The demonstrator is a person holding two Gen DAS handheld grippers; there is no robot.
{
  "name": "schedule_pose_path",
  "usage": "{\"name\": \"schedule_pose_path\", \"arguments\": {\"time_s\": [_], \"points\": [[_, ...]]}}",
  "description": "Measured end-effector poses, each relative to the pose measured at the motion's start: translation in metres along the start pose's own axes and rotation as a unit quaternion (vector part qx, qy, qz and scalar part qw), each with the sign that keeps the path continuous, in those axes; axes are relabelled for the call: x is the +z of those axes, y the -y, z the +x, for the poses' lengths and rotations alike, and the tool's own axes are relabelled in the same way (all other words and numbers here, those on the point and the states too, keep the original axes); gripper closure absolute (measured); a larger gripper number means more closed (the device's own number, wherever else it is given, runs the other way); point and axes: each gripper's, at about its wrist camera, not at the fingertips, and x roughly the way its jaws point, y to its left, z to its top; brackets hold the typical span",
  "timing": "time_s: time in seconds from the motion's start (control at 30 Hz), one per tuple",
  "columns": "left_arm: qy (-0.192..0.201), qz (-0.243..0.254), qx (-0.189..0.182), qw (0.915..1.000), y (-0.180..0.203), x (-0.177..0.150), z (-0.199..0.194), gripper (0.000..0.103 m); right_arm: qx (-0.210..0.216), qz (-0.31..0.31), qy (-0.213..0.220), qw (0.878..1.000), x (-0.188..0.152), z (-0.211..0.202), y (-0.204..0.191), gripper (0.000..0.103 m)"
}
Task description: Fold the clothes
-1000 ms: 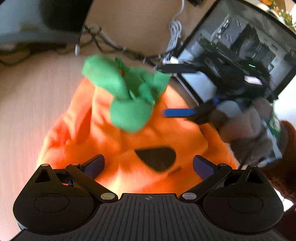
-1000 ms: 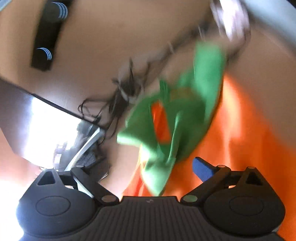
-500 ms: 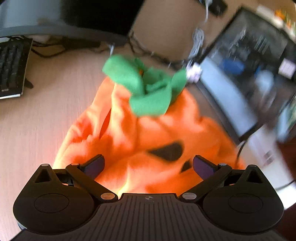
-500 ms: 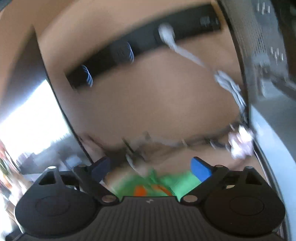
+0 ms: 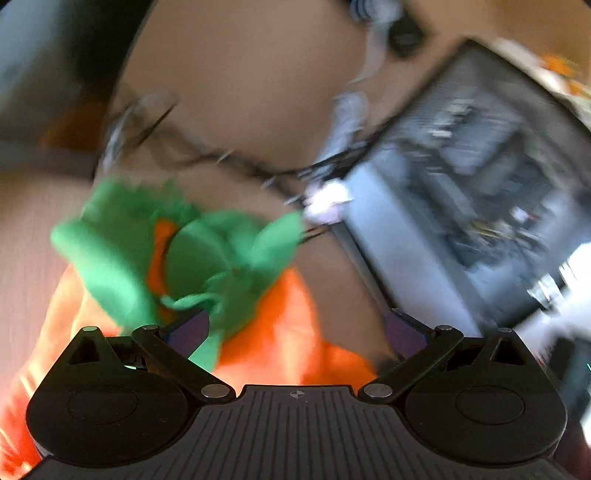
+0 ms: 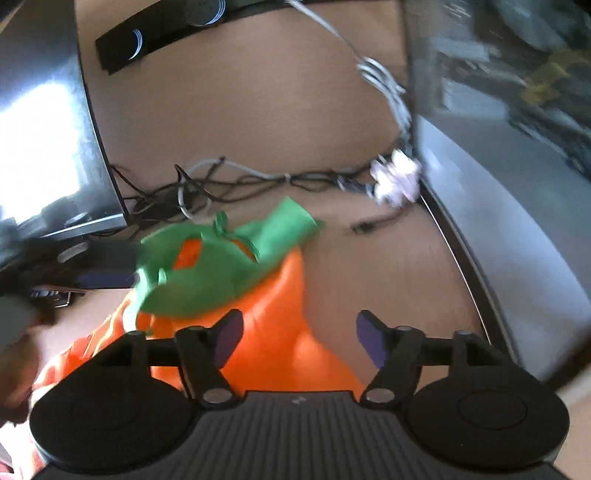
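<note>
An orange pumpkin costume (image 5: 280, 332) with a green leafy collar (image 5: 122, 254) lies on the wooden desk, blurred by motion. My left gripper (image 5: 295, 332) is open, its fingers spread over the garment's upper part, holding nothing. In the right wrist view the same costume (image 6: 273, 343) and collar (image 6: 221, 266) lie just ahead. My right gripper (image 6: 299, 339) is open over the orange cloth, its left finger (image 6: 229, 336) above the fabric. The left gripper shows blurred at the far left (image 6: 107, 273).
A tangle of cables (image 6: 258, 181) runs along the back of the desk. A computer case (image 5: 480, 206) stands at the right, also seen in the right wrist view (image 6: 509, 206). A monitor (image 6: 48, 147) stands at the left, a black bar (image 6: 155, 33) on the wall.
Both grippers have swung forward toward the collar end of the costume. The right view went from the wall back down to the garment. The black face patches have left the left view.
</note>
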Motion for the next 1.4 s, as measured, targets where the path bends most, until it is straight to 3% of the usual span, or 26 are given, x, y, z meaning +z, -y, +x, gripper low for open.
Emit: {"name": "schedule_pose_path", "arguments": {"time_s": [0.13,0.23,0.3,0.4,0.43,0.47,0.5,0.63,0.73,0.8,0.97,1.07,1.13,1.2,1.27,1.33,1.4], "points": [[-0.014,-0.019,0.028,0.9993,-0.003,0.0,0.033,0.0,-0.008,0.013,-0.022,1.0,-0.026,-0.016,0.01,0.028],[-0.07,0.047,-0.038,0.9957,0.013,-0.008,0.033,0.0,-0.035,0.02,-0.025,0.999,-0.04,-0.026,0.016,0.028],[-0.111,0.104,-0.09,0.9843,0.027,-0.019,0.027,0.0,-0.051,0.033,-0.023,0.998,-0.045,-0.037,0.022,0.027],[-0.177,0.182,-0.149,0.9557,0.042,-0.054,0.008,0.0,-0.059,0.037,-0.01,0.998,-0.049,-0.05,0.027,0.026],[-0.192,0.191,-0.156,0.9501,0.043,-0.065,0.002,0.0,-0.06,0.035,-0.005,0.998,-0.048,-0.053,0.027,0.025],[-0.19,0.195,-0.155,0.9497,0.042,-0.072,-0.005,0.0,-0.06,0.032,0.001,0.998,-0.047,-0.054,0.027,0.025],[-0.176,0.193,-0.15,0.9535,0.04,-0.075,-0.014,0.0,-0.055,0.027,0.006,0.998,-0.043,-0.054,0.024,0.025],[-0.043,0.089,-0.084,0.9916,0.016,-0.05,-0.035,0.0,-0.025,0.01,0.017,0.999,-0.026,-0.048,0.013,0.024],[0.04,0.012,-0.038,0.9984,-0.001,-0.026,-0.036,0.0,-0.012,0.004,0.013,1.0,-0.02,-0.042,0.008,0.023],[0.026,-0.013,-0.029,0.9991,-0.008,-0.014,-0.022,0.0,-0.016,0.002,0.005,1.0,-0.022,-0.04,0.005,0.023],[-0.062,-0.036,0.001,0.9974,-0.02,-0.001,0.037,0.0,-0.031,0.009,-0.007,0.999,-0.038,-0.045,0.007,0.02],[-0.05,-0.036,0.011,0.998,-0.02,0.0,0.059,0.0,-0.049,0.033,-0.011,0.998,-0.049,-0.052,0.017,0.019],[-0.045,-0.017,-0.026,0.9985,-0.013,0.0,0.061,0.0,-0.06,0.047,-0.014,0.997,-0.055,-0.056,0.023,0.019],[-0.08,0.006,-0.113,0.9903,-0.005,-0.006,0.06,0.0,-0.066,0.052,-0.014,0.996,-0.06,-0.06,0.027,0.019],[-0.148,0.043,-0.199,0.9678,0.006,-0.023,0.056,0.0,-0.071,0.056,-0.012,0.996,-0.063,-0.064,0.03,0.019],[-0.196,0.085,-0.228,0.9501,0.013,-0.045,0.045,0.0,-0.074,0.061,-0.009,0.995,-0.065,-0.066,0.033,0.019],[-0.223,0.116,-0.219,0.9427,0.014,-0.065,0.032,0.0,-0.074,0.06,-0.001,0.995,-0.063,-0.068,0.033,0.019]]}}
